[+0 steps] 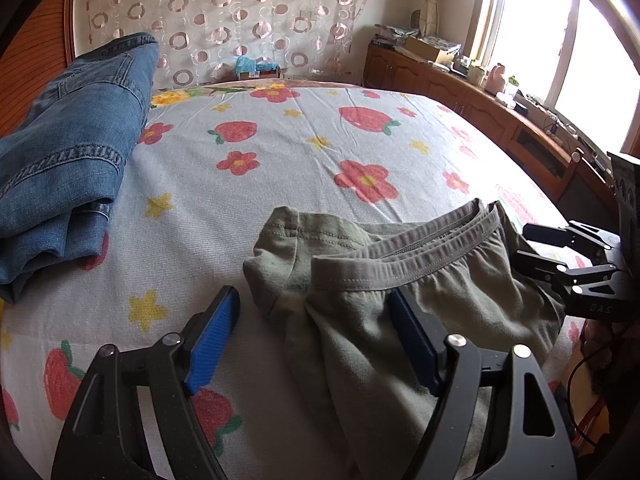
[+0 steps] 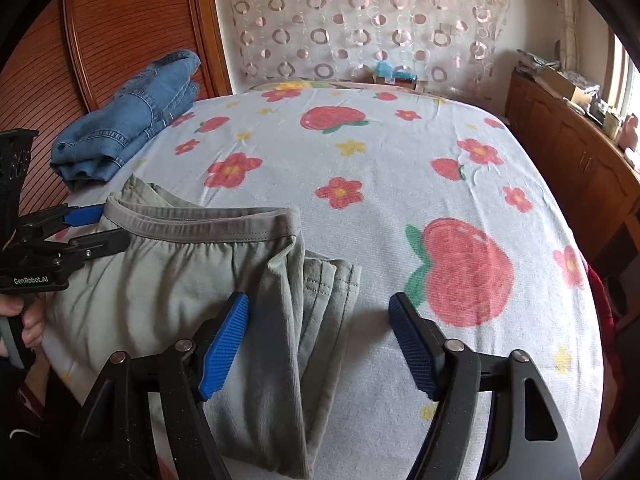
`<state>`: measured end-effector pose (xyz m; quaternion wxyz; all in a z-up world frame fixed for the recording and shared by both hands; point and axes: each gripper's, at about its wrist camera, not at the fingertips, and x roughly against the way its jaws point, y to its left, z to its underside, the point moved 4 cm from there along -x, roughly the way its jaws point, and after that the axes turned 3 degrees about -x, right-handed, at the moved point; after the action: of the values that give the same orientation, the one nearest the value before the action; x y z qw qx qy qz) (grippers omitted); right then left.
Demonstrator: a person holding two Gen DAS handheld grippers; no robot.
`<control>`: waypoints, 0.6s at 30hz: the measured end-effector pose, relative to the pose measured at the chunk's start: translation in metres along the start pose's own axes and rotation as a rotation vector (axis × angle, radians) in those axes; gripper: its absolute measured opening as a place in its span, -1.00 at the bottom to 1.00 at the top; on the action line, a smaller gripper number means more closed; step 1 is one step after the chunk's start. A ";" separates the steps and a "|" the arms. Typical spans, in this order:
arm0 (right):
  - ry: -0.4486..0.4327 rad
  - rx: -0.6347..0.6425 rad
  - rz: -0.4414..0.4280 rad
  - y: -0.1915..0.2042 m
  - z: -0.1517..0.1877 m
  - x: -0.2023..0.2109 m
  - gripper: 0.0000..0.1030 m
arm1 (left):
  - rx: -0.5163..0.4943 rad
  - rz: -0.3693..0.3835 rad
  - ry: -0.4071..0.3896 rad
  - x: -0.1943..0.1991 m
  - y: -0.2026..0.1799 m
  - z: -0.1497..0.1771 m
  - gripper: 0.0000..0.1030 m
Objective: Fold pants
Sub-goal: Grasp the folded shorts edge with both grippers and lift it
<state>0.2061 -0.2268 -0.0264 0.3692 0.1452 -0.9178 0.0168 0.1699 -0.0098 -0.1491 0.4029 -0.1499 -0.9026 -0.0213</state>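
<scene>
Grey-green pants [image 1: 400, 312] [image 2: 168, 280] lie folded near the bed's front edge, with the waistband toward the far side. My left gripper [image 1: 313, 294] is open and straddles the pants' left edge. One of its blue pads [image 1: 412, 340] is over the cloth and the other is over the bare sheet. In the right wrist view the left gripper [image 2: 108, 226] sits at the waistband's left end. My right gripper [image 2: 318, 298] is open over the folded leg hem, with its left pad [image 2: 224, 344] on the cloth. The left wrist view shows the right gripper [image 1: 528, 246] at the pants' right side.
Folded blue jeans [image 1: 68, 152] [image 2: 128, 132] lie at the bed's far left. A strawberry-and-flower sheet [image 1: 280, 184] [image 2: 400, 200] covers the bed. A wooden cabinet [image 1: 460, 92] [image 2: 560, 140] with clutter runs along the right under the window. A hand [image 2: 28, 320] holds the left gripper.
</scene>
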 end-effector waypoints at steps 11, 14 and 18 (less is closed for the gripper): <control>0.004 0.011 -0.100 0.003 0.000 -0.001 -0.79 | 0.001 0.094 0.000 0.004 -0.007 -0.001 -0.46; -0.006 0.002 -0.114 0.002 0.001 0.001 -0.81 | 0.011 0.110 -0.013 0.009 -0.008 -0.002 -0.62; -0.029 -0.008 -0.118 0.003 0.001 0.006 -0.82 | -0.024 0.081 -0.059 0.020 -0.017 -0.004 -0.67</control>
<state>0.2001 -0.2260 -0.0229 0.3566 0.1976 -0.9130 -0.0110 0.1553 -0.0215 -0.1304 0.3751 -0.1918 -0.9069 -0.0111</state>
